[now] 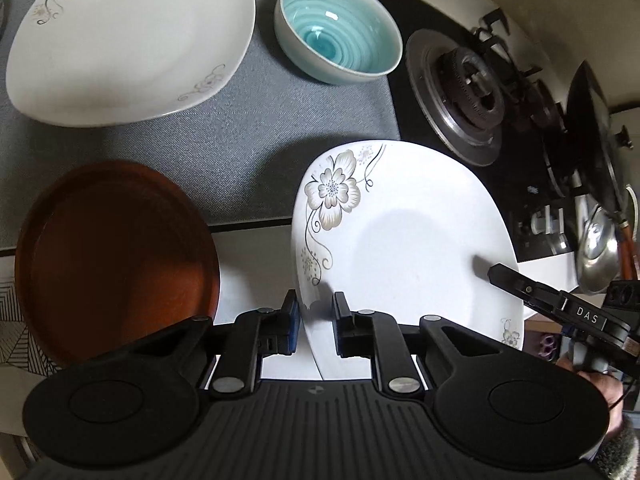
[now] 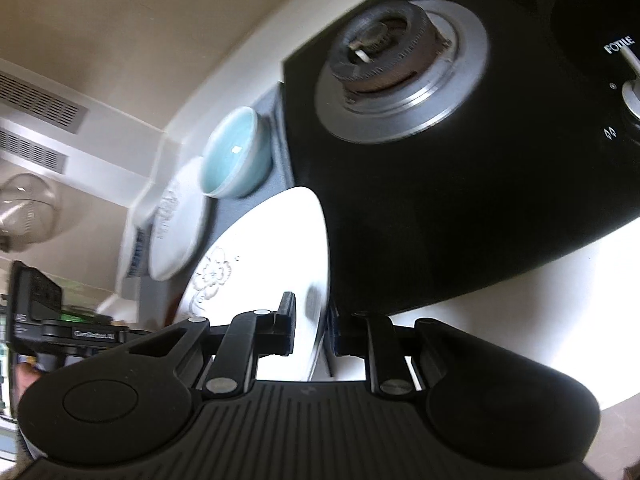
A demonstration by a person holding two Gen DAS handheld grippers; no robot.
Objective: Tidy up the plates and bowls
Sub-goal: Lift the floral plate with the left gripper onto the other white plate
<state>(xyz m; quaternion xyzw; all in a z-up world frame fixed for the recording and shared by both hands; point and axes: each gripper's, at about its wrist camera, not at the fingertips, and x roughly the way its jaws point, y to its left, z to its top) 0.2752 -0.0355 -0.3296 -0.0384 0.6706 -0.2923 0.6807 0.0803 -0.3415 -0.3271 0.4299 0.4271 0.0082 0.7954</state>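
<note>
Grippers, left gripper (image 1: 316,310) and right gripper (image 2: 312,320), each clamp the floral plate (image 1: 404,240) by opposite rims; next, probably stacking it onto the matching plate (image 1: 132,40).

Gas burner (image 1: 464,92) on black hob (image 2: 500,208); grey mat (image 1: 240,152); steel lid (image 1: 598,258).

You are in a home kitchen: a black glass gas hob (image 1: 460,80) with a ringed burner (image 1: 468,80) sits on the right of the white tabletop (image 1: 256,256), a dark pan (image 1: 592,128) and steel lid (image 1: 600,256) beyond it, and crockery lies on a grey mat (image 1: 240,140) to the left.
</note>
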